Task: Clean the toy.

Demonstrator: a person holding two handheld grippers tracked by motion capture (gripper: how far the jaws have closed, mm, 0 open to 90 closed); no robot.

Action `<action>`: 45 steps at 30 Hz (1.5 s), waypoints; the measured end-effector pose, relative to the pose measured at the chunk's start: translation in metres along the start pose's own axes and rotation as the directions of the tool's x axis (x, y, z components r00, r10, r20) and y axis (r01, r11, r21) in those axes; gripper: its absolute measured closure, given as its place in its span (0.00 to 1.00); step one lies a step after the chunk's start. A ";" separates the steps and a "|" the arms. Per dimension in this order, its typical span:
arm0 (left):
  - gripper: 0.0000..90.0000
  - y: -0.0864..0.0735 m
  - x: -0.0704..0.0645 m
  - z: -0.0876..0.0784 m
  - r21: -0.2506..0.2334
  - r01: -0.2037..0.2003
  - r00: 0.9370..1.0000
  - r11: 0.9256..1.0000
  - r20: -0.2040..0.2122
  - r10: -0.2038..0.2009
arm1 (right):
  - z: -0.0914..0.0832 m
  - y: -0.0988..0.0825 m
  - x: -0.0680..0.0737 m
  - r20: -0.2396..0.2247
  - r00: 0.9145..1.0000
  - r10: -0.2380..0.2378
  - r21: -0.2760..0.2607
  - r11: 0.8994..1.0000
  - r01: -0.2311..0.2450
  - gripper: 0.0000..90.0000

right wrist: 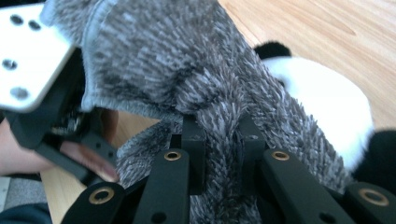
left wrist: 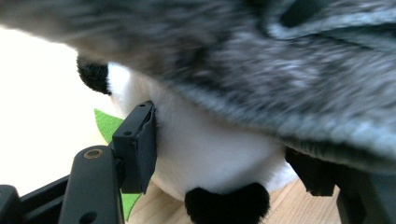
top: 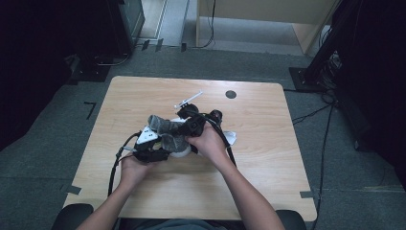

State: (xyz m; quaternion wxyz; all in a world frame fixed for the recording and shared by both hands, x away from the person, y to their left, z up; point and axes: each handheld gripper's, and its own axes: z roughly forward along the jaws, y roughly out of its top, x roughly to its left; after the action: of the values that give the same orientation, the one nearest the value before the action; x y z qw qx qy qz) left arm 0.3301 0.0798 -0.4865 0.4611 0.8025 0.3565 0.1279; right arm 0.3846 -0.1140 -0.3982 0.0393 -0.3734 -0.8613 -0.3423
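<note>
Grey plush, long-piled and flecked with white, is the stuff nearest the cameras: a fuzzy grey sock bunched into a thick fold. The right tongs are closed tight on that fold, their black matte jaws pinching the pile so it bulges above and below them. In the high view the right tongs sit over the middle of the bench, the person's hand wrapped around them.

Just beside, the left tongs stand part open around a panda soft toy, a rounded white body of short smooth plush with black plush patches; the left jaw's flat pad presses the white flank, and the right jaw lies against its other side under the sock's edge, so they have hold of the toy. A bright green felt leaf pokes out behind the left jaw. The grey three-cornered metal plate of the left tongs shows pale and drilled with holes.

Sock and toy are together at the bench's centre, the sock draped over the toy.

Farther off on the pale wood-grain top lie a thin white stick-like object and a round dark cap. No writing can be read.
</note>
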 end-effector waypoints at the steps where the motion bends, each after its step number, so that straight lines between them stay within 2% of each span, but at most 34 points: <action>1: 0.37 0.000 0.000 0.000 0.001 0.001 1.000 1.000 0.000 -0.001 | -0.002 -0.003 -0.002 -0.001 1.000 -0.004 0.000 1.000 0.004 0.89; 4: 0.37 0.000 0.000 0.000 -0.001 0.010 1.000 1.000 0.004 -0.010 | -0.009 -0.011 -0.007 -0.006 1.000 0.004 0.004 1.000 -0.004 0.89; 8: 0.37 -0.001 0.002 0.000 -0.005 0.004 1.000 1.000 0.012 -0.004 | -0.021 -0.024 -0.015 0.025 1.000 -0.003 0.029 1.000 0.002 0.88; 10: 0.37 -0.001 0.001 0.001 -0.003 -0.011 1.000 1.000 0.009 0.011 | -0.027 -0.032 -0.023 0.004 1.000 0.021 0.034 0.999 -0.021 0.89; 14: 0.37 0.000 0.000 0.001 -0.001 -0.014 1.000 1.000 0.007 0.014 | -0.038 -0.038 -0.025 0.006 1.000 0.026 0.041 0.999 -0.026 0.89; 18: 0.37 0.000 0.001 0.002 -0.001 -0.002 1.000 1.000 0.008 0.002 | -0.051 -0.042 -0.030 0.025 0.999 0.035 0.028 0.999 -0.035 0.89; 23: 0.38 0.000 0.002 0.002 -0.001 0.001 1.000 1.000 0.011 -0.001 | -0.066 -0.049 -0.045 0.023 0.997 0.077 0.004 0.997 -0.077 0.89; 28: 0.38 0.000 0.002 0.001 -0.002 0.010 1.000 1.000 0.015 -0.010 | -0.074 -0.051 -0.055 0.020 0.993 0.114 -0.031 0.993 -0.113 0.88; 33: 0.38 0.000 0.002 0.001 0.001 0.005 1.000 1.000 0.018 -0.005 | -0.079 -0.049 -0.059 0.039 0.991 0.125 -0.051 0.991 -0.123 0.88; 42: 0.38 -0.001 0.001 0.001 0.004 -0.005 1.000 1.000 0.015 0.005 | -0.094 -0.056 -0.075 0.062 0.982 0.178 -0.087 0.981 -0.172 0.88; 45: 0.38 -0.001 0.001 0.001 0.003 -0.009 1.000 1.000 0.019 0.009 | -0.099 -0.057 -0.081 0.102 0.977 0.187 -0.114 0.978 -0.175 0.88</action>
State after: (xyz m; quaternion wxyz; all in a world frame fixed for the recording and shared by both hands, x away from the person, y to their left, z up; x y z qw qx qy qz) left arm 0.3312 0.0805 -0.4884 0.4628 0.8059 0.3485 0.1218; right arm 0.3857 -0.2530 -0.3806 0.0021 -0.4708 -0.8053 -0.3603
